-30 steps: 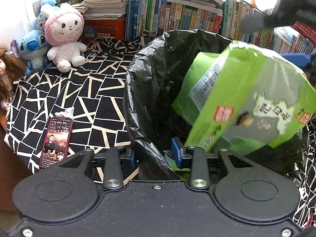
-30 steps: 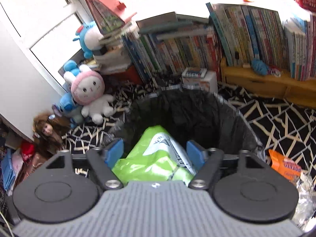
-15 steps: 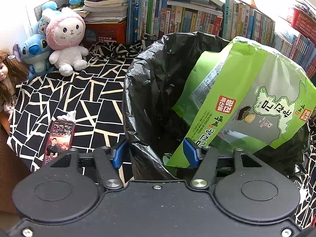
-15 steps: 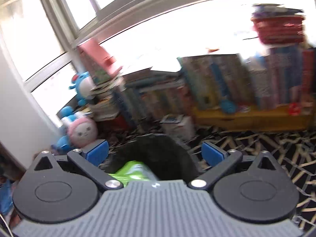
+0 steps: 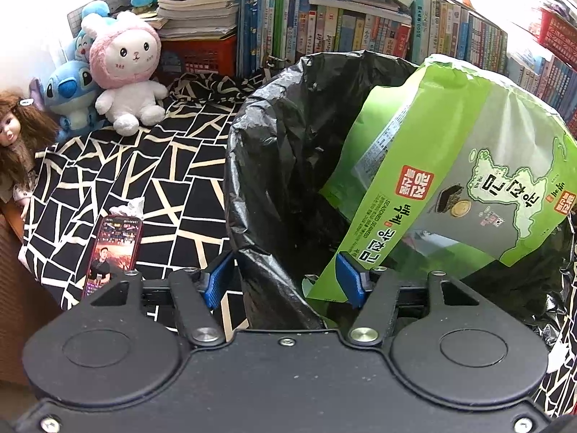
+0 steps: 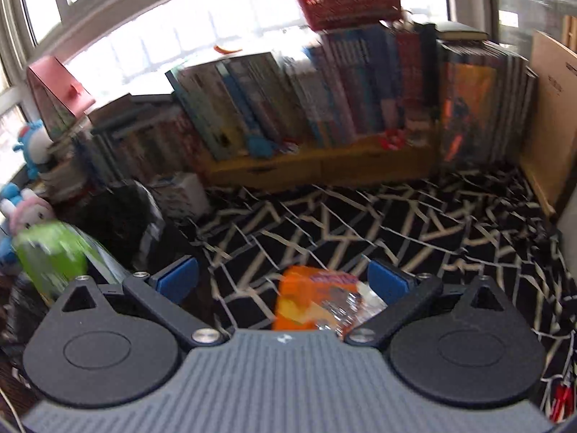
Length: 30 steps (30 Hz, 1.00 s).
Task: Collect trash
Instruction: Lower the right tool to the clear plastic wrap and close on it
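A green snack bag [image 5: 443, 166] leans in the mouth of the black-lined bin [image 5: 274, 166], long axis tilted, top far and right, lower corner near. The left gripper [image 5: 285, 281] stands wide astride the liner's near rim, holding nothing. The right gripper [image 6: 283, 279], jaws wide and empty, hangs over an orange wrapper [image 6: 310, 299] on the patterned cloth [image 6: 414, 223], apparently the next pickup, though the view is blurred: descend, close.
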Each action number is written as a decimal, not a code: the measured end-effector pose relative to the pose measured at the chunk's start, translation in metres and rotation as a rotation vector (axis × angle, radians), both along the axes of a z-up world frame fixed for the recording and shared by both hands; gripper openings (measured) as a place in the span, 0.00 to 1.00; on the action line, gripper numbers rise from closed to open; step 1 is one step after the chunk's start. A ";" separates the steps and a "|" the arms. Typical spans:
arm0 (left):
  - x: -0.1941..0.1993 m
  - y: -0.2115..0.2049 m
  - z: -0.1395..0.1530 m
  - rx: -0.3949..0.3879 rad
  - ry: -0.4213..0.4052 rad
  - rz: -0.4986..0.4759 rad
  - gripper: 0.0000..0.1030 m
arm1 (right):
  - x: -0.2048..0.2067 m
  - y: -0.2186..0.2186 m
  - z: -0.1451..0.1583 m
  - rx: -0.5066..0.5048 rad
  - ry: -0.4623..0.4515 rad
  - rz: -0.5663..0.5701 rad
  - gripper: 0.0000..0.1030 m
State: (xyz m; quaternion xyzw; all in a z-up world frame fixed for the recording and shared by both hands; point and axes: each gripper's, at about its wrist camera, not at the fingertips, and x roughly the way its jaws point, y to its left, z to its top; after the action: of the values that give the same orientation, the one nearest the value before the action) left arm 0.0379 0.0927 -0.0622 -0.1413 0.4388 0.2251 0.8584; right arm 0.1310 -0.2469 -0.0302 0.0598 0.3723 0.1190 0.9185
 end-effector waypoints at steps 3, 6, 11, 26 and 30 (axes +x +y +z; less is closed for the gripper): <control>0.000 -0.001 -0.001 -0.009 0.007 -0.002 0.58 | -0.016 -0.008 -0.031 -0.023 0.022 -0.065 1.00; 0.000 -0.005 -0.003 -0.007 0.020 -0.014 0.58 | -0.034 -0.013 -0.064 -0.084 0.048 -0.112 1.00; 0.003 -0.011 -0.006 0.011 0.052 -0.041 0.58 | -0.051 -0.013 -0.100 -0.195 0.059 -0.122 1.00; 0.008 -0.019 -0.011 0.037 0.073 -0.040 0.54 | -0.002 -0.009 -0.140 -0.265 0.013 -0.169 1.00; 0.005 -0.020 -0.009 0.037 0.064 -0.038 0.51 | 0.010 -0.007 -0.150 -0.273 0.043 -0.144 0.88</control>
State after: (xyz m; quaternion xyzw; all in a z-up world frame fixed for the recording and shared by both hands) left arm 0.0425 0.0731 -0.0712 -0.1100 0.4642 0.2212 0.8506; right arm 0.1411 -0.2543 -0.1801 -0.0368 0.3995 -0.0001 0.9160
